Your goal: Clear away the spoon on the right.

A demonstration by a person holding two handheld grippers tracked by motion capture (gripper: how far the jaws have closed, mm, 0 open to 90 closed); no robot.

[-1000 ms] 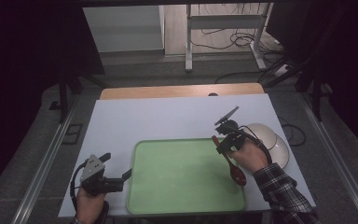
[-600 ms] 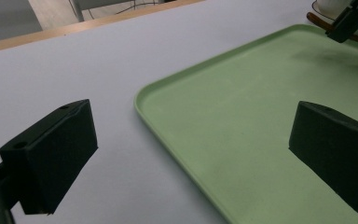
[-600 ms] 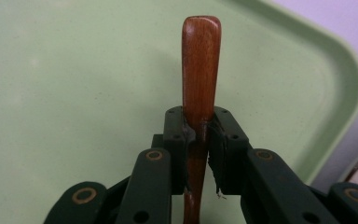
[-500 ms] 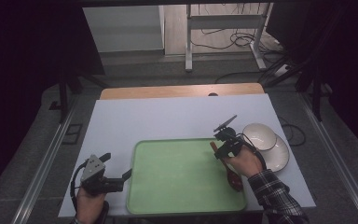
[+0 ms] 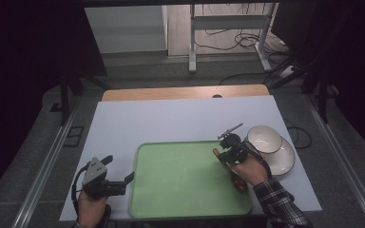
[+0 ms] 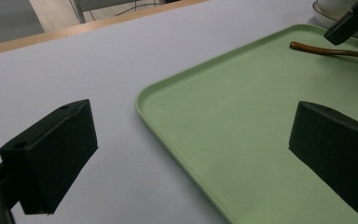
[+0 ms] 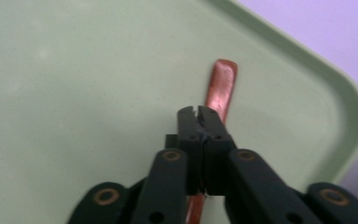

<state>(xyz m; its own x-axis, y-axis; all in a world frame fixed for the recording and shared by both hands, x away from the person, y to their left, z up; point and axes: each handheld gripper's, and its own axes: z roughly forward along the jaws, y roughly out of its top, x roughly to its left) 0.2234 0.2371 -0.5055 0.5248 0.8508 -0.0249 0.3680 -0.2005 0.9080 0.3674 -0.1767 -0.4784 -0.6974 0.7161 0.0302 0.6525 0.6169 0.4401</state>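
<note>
Near the right edge of the green tray (image 5: 185,185) lies a brown spoon (image 7: 222,88), long and thin, with its handle end pointing to the tray's far right corner. It looks like wood or plastic, so I judge it light and stiff, not fragile, but smooth enough to turn between the pads if it is taken near one end. The best place to hold it is the middle of the handle, across its narrow width.

The right gripper (image 7: 199,113) stands low over this handle, tilted down, and its jaws have just been closing; they now meet completely. Whether they pinch the spoon or only cover it, I cannot tell.

The left gripper (image 5: 123,180) rests at the tray's left edge, level, jaws wide apart and holding nothing.
</note>
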